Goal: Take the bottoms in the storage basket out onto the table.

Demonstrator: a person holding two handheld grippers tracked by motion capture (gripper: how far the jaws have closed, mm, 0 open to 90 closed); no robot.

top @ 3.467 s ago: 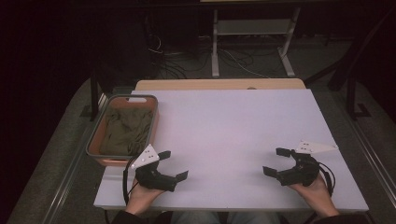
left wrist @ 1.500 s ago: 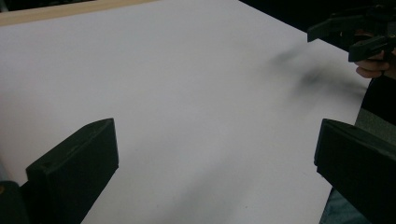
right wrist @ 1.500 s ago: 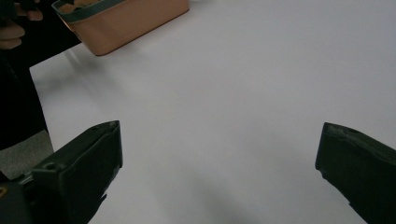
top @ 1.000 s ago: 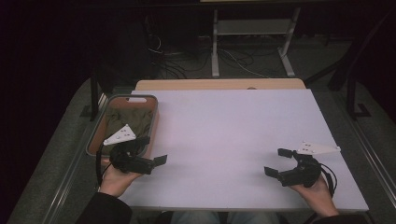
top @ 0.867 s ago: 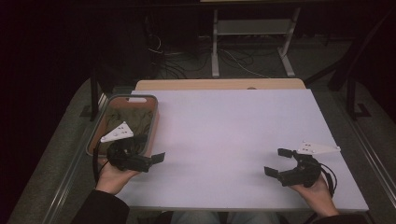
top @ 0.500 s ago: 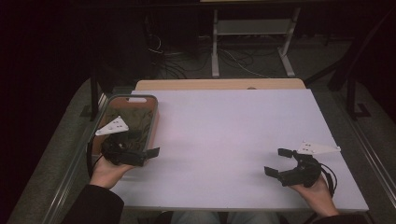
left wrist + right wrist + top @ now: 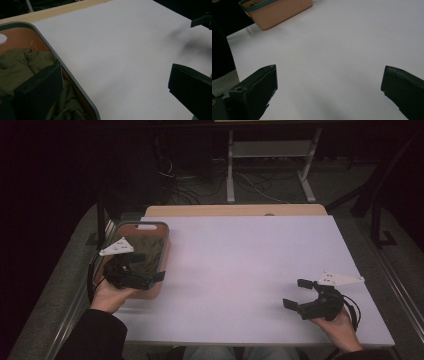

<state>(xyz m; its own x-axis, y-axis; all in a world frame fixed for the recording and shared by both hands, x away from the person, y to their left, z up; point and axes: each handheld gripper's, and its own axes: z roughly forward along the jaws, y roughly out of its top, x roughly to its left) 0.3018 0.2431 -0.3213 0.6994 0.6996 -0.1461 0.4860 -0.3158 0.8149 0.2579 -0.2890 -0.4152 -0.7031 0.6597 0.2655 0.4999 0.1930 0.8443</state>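
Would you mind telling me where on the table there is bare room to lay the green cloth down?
The white table top is bare from the orange bin across to the right gripper, and back to the wooden edge. It is crowded only at the bin, where the left gripper hangs open over the green cloth.

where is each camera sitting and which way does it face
High view: fixed above the person's side, looking forward and down on the white table; forearms, hands, the left gripper over the orange bin and the right gripper show.
Left gripper view: rides the left gripper, looking across the bin's rim and green cloth; its open jaws straddle the rim.
Right gripper view: rides the right gripper, low over the table toward the bin; its open jaws show.
All three share the bin and table.
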